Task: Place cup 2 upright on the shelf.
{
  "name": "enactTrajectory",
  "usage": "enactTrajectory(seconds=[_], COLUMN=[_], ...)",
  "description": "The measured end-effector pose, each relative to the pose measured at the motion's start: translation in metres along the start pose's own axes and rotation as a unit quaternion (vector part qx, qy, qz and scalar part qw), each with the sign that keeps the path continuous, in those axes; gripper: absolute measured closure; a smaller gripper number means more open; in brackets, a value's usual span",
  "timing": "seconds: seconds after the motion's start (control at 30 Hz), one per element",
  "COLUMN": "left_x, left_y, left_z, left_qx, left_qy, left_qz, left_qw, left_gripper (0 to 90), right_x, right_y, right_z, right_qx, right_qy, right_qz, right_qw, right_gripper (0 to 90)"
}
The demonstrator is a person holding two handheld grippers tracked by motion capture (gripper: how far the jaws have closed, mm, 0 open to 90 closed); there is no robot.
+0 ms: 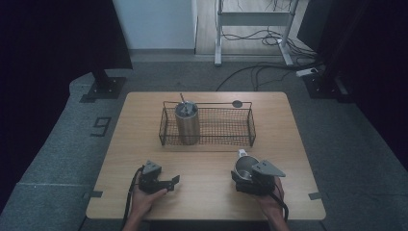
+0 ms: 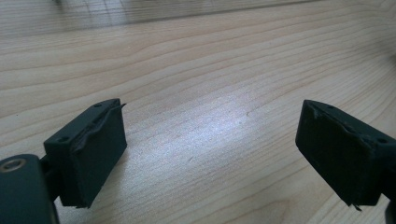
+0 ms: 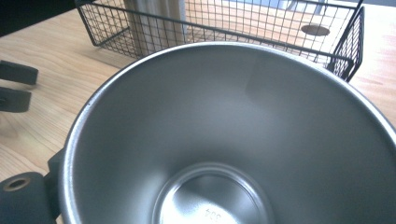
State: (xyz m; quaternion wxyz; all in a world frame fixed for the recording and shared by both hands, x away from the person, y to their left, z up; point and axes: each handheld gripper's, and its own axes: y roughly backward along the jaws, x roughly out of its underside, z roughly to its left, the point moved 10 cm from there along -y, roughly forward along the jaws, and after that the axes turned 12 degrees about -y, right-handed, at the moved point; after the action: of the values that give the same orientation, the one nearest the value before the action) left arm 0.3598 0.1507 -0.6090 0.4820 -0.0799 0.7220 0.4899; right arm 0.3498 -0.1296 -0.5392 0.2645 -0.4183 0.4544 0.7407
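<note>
The steel cup point(image 3: 233, 140) sits clamped in the right tongs point(image 1: 245, 175).

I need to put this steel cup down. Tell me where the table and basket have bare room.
Inside the wire basket, the mesh floor right of the steel tumbler is bare. The table is bare between the basket's front and the two claws, and along its left and right edges. The steel cup in the right claw crowds the front right.

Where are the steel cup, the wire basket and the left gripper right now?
steel cup point(image 3: 224, 140), right gripper view, inner wall.
wire basket point(image 1: 251, 126), high view, right end wall.
left gripper point(image 1: 172, 182), high view, between its fingertips.
</note>
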Motion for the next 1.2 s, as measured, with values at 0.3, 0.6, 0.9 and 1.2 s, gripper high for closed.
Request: enactTrajectory(seconds=[0.3,0.6,0.9,1.2], left_x=[-0.001,-0.001,-0.001,0.000], left_y=[-0.002,-0.002,-0.002,-0.002], left_z=[-0.003,-0.005,-0.005,-0.006], left_qx=[0.003,0.004,0.002,0.002], left_qy=[-0.002,-0.005,-0.006,-0.005], left_qz=[0.000,0.002,0.003,0.004], left_qw=[1.0000,1.0000,1.0000,1.0000], left_gripper=[8.9,8.9,9.7,9.7], right_x=[-0.021,-0.035,-0.050,-0.064], right_y=[0.005,0.005,0.005,0.001], right_z=[0.004,0.008,0.011,0.013], right_qx=[-0.012,-0.017,-0.024,-0.027], right_qy=[0.002,0.010,0.014,0.017], right_qz=[-0.007,-0.008,-0.009,-0.011], right_qw=[0.9999,0.9998,0.9996,0.9994], right_gripper=[6.8,6.8,6.8,6.8])
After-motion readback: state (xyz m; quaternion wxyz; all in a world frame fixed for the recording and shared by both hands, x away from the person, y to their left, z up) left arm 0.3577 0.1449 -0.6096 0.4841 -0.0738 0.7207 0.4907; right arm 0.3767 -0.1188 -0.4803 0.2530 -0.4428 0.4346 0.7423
